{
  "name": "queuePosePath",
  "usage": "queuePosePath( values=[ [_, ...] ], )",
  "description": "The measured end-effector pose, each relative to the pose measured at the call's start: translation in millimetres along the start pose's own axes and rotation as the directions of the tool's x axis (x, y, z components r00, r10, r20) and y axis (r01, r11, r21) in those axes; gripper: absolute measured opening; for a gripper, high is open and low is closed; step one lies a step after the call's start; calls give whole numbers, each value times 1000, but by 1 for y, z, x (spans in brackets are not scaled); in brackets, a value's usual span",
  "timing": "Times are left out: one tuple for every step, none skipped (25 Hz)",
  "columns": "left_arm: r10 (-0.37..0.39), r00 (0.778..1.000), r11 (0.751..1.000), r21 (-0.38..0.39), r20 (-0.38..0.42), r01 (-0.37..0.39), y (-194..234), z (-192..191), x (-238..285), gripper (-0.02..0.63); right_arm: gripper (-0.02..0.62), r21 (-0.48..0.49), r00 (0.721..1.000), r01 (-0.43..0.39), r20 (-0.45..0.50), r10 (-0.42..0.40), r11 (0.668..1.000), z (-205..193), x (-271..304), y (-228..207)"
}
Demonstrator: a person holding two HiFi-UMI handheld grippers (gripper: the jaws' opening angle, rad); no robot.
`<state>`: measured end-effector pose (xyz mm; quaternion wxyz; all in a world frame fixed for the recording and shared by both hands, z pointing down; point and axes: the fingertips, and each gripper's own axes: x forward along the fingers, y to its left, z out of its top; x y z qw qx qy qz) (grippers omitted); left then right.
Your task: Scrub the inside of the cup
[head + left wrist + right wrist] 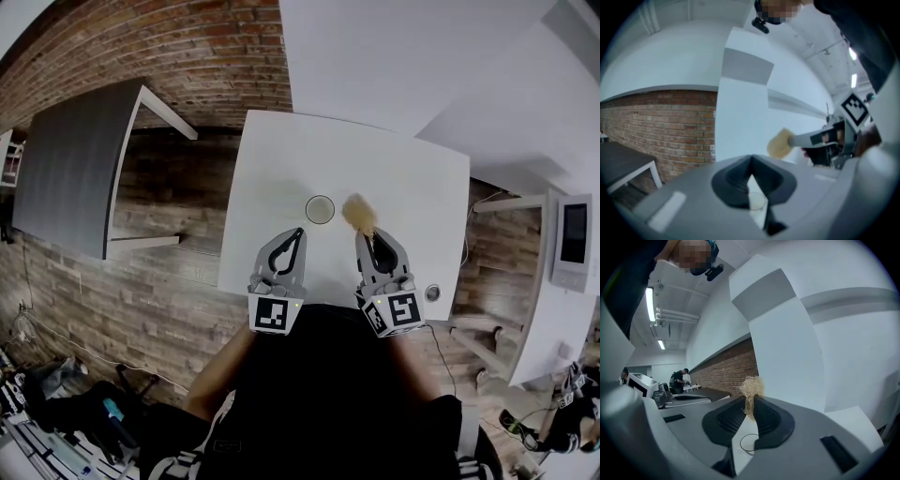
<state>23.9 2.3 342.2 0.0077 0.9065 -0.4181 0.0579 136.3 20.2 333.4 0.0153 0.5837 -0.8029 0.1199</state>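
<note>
Person's torso (328, 394): dark-clad, at the near edge of the surface, with both grippers held out in front.
Left gripper (300, 232): fingers together, nothing between them.
Right gripper (365, 234): fingers clamped on a tan fibre scrubber (357, 214) that sticks out forward.
Cup (320, 209): clear glass, upright on the white surface (281, 159), mouth up.
Key relation: the cup stands ahead of and between both grippers, just left of the scrubber. The scrubber lies roughly level, so it likely must tip down to enter.
</note>
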Motion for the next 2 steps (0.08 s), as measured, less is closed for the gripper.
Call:
queuePosePath(
  values=[
    [0,1000,1000,-3,0,0,0,0,0,5,43,0,1000,0,0,0,1000,0,0,0],
    [1,1000,1000,-6,-1,-1,-1,0,0,3,43,0,1000,0,-1,0,1000,0,0,0]
  ],
)
